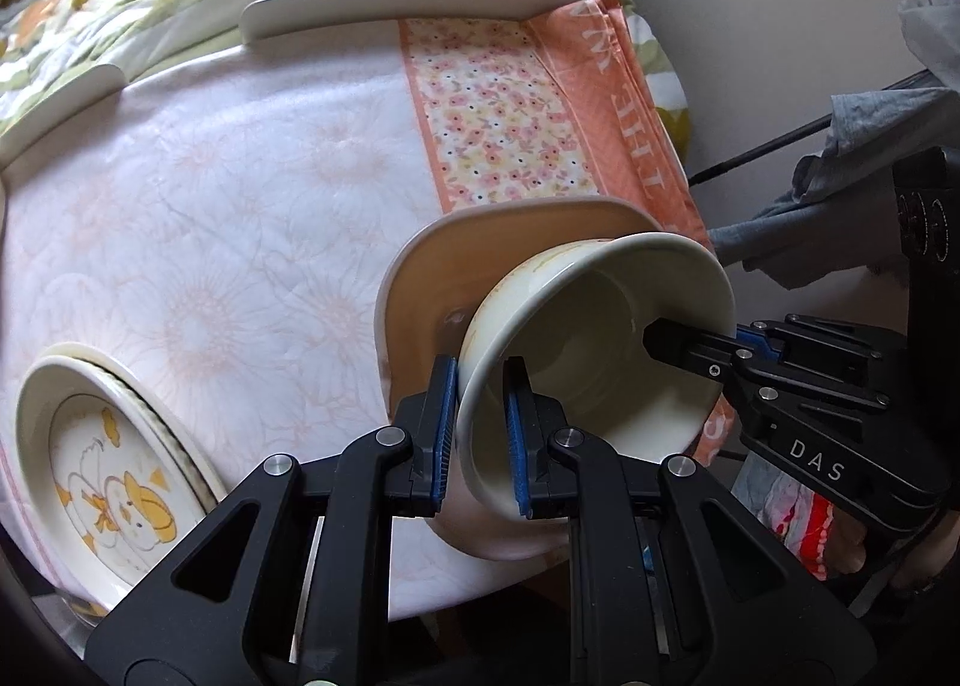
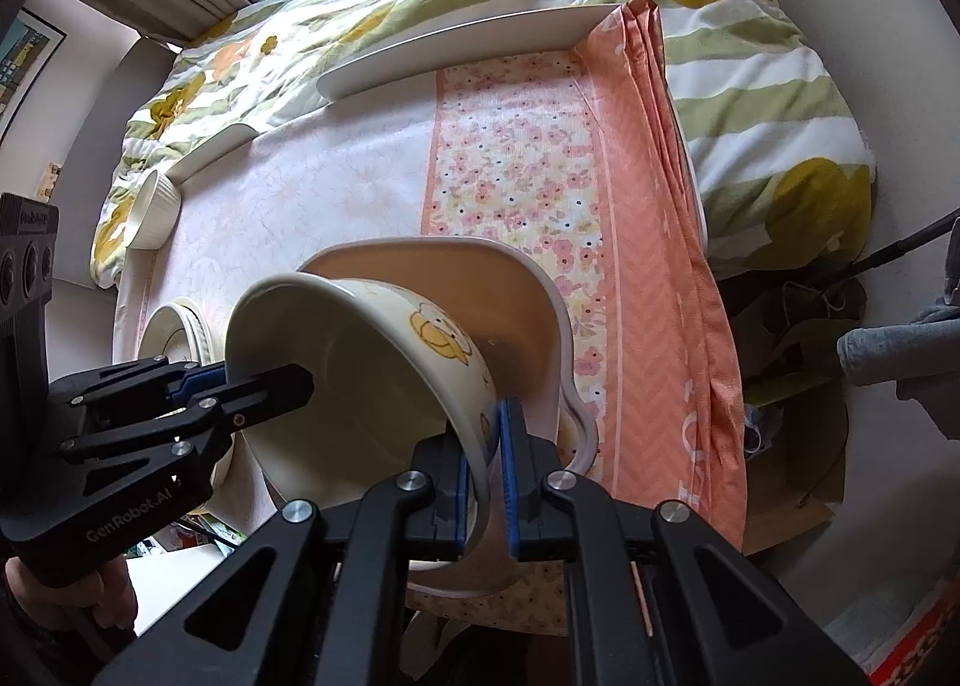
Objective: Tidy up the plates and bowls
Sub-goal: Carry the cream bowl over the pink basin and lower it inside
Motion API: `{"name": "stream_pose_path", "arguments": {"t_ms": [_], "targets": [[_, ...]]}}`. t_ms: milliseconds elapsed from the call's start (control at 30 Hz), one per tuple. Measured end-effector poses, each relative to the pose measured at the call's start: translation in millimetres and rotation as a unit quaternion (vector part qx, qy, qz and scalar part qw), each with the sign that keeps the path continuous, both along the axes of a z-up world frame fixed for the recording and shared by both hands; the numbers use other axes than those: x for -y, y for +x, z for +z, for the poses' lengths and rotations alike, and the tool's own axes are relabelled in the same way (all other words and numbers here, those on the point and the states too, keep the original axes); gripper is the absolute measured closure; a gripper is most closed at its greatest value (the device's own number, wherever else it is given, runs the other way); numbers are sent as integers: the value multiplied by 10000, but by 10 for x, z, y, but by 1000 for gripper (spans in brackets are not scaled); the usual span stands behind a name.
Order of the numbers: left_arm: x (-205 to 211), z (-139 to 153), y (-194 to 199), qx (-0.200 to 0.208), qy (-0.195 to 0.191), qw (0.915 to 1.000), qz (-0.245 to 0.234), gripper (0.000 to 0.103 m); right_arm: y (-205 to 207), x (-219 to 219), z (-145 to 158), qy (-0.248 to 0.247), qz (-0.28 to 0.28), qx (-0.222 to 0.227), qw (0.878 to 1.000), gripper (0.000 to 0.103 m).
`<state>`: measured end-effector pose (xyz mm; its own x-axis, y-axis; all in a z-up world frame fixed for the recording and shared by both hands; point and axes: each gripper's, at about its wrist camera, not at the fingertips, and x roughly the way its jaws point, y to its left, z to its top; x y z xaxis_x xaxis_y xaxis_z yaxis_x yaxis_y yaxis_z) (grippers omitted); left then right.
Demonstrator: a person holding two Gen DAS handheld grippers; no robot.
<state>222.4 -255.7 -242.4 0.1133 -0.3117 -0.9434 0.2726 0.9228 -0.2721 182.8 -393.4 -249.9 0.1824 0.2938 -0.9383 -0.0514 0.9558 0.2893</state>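
Crowding bowl [image 1: 594, 350]: plate stack [image 1: 114, 470], ramekin [image 2: 153, 212]

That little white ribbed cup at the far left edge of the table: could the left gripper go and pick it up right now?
Probably not yet: the left gripper is shut on the rim of the bowl, which the right gripper grips too. The ribbed cup stands unobstructed.

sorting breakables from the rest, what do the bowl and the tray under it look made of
Bowl: probably glazed ceramic, though melamine can't be ruled out; glossy cream surface, thick rolled rim, printed yellow cartoon on the outside.
Tray: tan inside with a pale raised rim and rounded corners, smooth and matte; looks like moulded plastic, possibly with a wood-look surface.
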Motion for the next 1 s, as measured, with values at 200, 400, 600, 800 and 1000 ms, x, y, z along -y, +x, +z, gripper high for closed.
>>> {"name": "stream_pose_path", "arguments": {"t_ms": [200,400,600,800,1000], "targets": [[2,-142,53,-154,99,9998,-3,89,36,-39,-120,-72,91,-107,9999,94],[49,-236,74,-252,197,9995,-73,89,46,-27,-219,-75,78,-242,9996,94],[88,-259,125,-252,259,9993,-101,89,88,-23,-236,-68,67,-254,9996,94],[103,-273,161,-235,273,9993,-100,89,133,-35,-259,-92,78,-277,9995,94],[126,-285,183,-343,321,9988,-164,89,155,-41,-263,-128,126,-341,9993,94]]}}
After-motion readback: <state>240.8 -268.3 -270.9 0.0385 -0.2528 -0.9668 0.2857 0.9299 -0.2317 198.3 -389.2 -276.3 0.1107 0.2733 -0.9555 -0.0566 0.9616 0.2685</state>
